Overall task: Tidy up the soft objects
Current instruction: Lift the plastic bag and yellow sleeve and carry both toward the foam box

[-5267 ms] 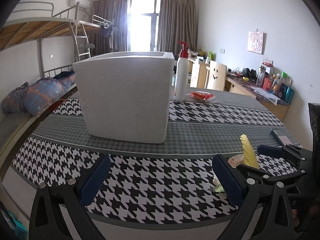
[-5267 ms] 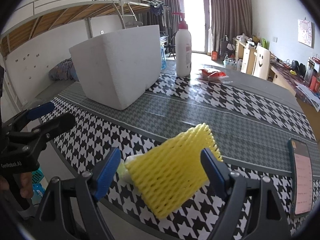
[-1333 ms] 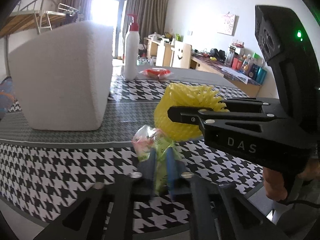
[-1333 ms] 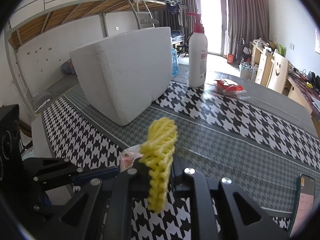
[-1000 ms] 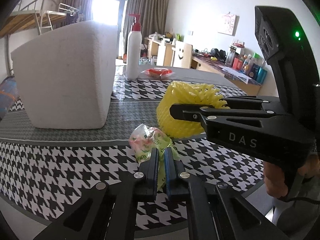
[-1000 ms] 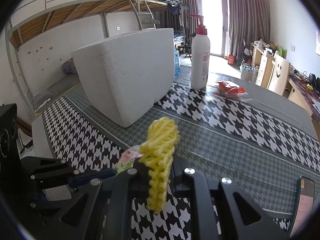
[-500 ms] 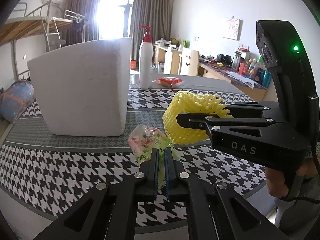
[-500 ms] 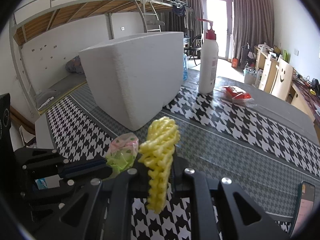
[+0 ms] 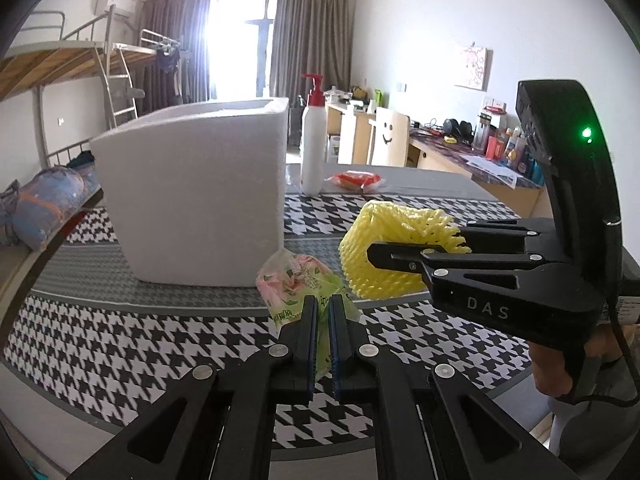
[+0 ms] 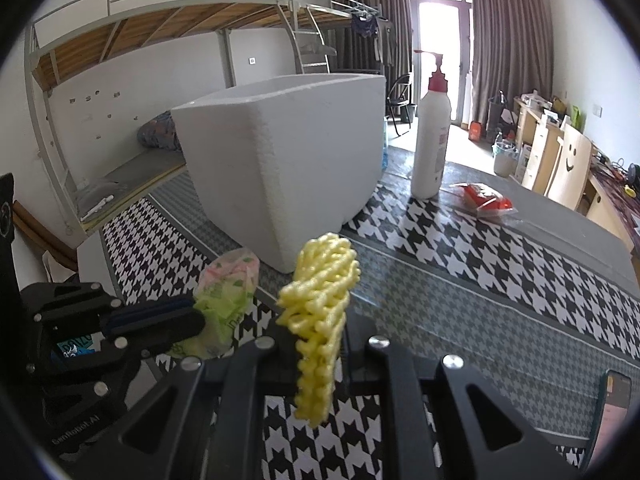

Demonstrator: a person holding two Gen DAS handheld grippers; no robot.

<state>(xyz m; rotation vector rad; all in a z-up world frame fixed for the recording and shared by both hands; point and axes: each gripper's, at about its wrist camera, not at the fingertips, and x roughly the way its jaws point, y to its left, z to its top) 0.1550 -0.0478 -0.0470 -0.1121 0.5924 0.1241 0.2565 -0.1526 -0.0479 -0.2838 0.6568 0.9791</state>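
One word, "DAS", marks the right claw (image 9: 370, 254).

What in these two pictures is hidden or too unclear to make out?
- Inside of the white foam box: both views see only its outer walls and rim.
- Print on the green-pink plastic bag: crumpled and partly covered by the left gripper.
- Phone: cut off by the right-wrist picture's edge.
- Lower part of the yellow foam net: hidden between the right gripper fingers.
- Pump bottle label: too small.
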